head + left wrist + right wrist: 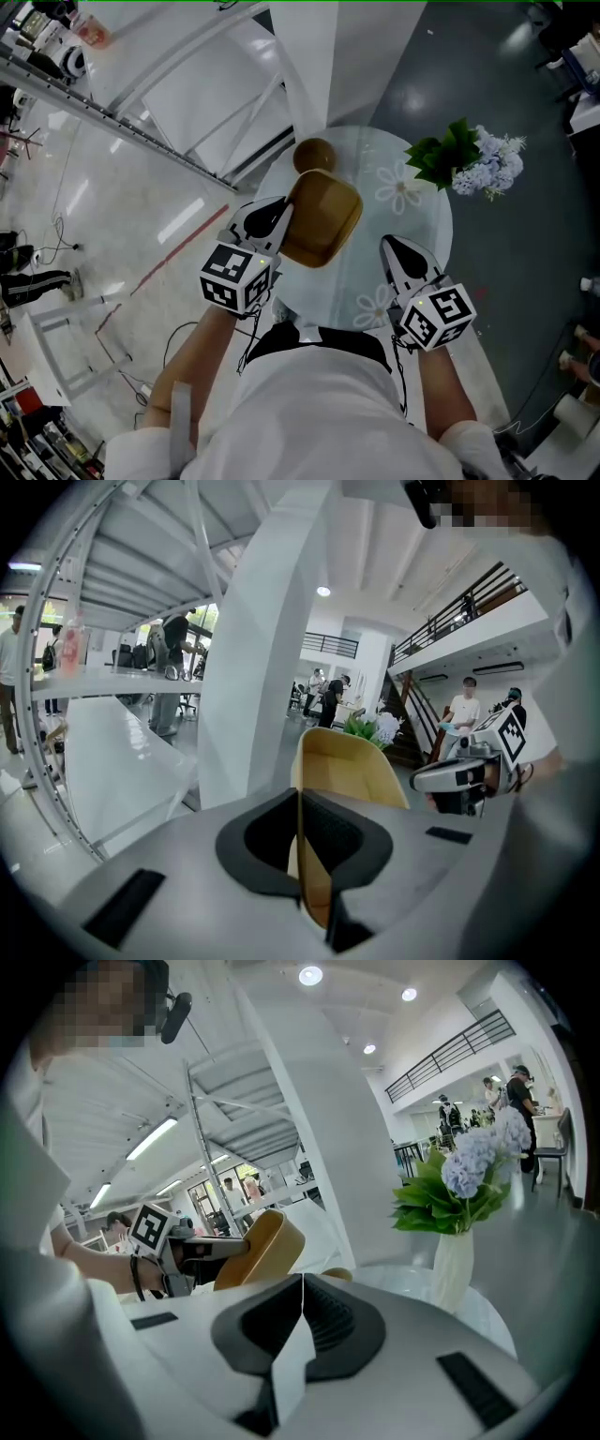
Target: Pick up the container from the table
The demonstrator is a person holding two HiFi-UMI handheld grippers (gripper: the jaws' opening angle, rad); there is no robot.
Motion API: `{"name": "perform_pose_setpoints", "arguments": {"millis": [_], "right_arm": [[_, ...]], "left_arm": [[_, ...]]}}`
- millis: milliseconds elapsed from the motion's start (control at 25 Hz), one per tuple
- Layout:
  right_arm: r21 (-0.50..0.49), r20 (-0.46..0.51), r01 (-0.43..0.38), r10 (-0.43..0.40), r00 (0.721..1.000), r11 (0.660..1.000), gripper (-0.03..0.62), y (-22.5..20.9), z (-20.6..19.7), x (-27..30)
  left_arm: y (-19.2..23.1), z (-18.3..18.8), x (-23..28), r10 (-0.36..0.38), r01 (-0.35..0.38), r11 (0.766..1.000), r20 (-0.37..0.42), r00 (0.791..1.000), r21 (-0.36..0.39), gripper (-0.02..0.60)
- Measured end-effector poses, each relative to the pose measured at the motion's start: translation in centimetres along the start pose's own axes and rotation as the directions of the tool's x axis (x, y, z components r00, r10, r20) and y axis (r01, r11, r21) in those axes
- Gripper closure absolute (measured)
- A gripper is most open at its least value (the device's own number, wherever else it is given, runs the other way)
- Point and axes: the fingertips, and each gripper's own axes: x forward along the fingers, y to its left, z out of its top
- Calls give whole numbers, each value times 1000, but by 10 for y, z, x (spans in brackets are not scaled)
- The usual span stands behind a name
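Your left gripper (278, 214) is clamped on the container (323, 220). In the left gripper view the two jaws press together on one thin side wall, one pad inside it and one outside, with the pale tan interior opening away from the camera. The container is a tan, rounded-rectangular dish. In the head view it sits over the near-left part of the round glass table (417, 220), tilted rather than level. In the right gripper view it also leans, with its outer side showing. Whether its base touches the glass cannot be told, since the gripper body covers that edge. Your right gripper (398, 251) is closed on nothing. Its jaws meet along a single line in its own view, and it hovers over the near-right part of the table, well apart from the container. A small round brown dish (314, 155) rests on the far edge of the table, just beyond the container. A white vase (453, 1269) of pale blue flowers (487, 161) stands at the table's far right.
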Motion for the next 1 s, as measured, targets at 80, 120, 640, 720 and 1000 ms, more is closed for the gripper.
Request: {"name": "perform_pose_setpoints", "arguments": {"millis": [80,120,640,720,1000], "right_arm": [[-8,13,3,-2,1000,1000,571,3,6,-2],[-13,20,4,-4,1000,1000,571,5,9,-3],[-54,112,7,-1,994,999,571,32,44,-13],[-64,121,7,1,993,998,571,37,48,-15],[-92,141,7,6,990,996,572,49,58,-20]], "left_arm": [[-2,8,-5,-3,3,1000,13,1000,10,551],[-2,12,-8,-5,5,1000,21,1000,15,551],[-8,53,-37,-30,22,996,98,995,87,551],[-9,58,-42,-32,22,996,109,994,91,551],[-10,71,-54,-37,23,994,144,989,104,551]]}}
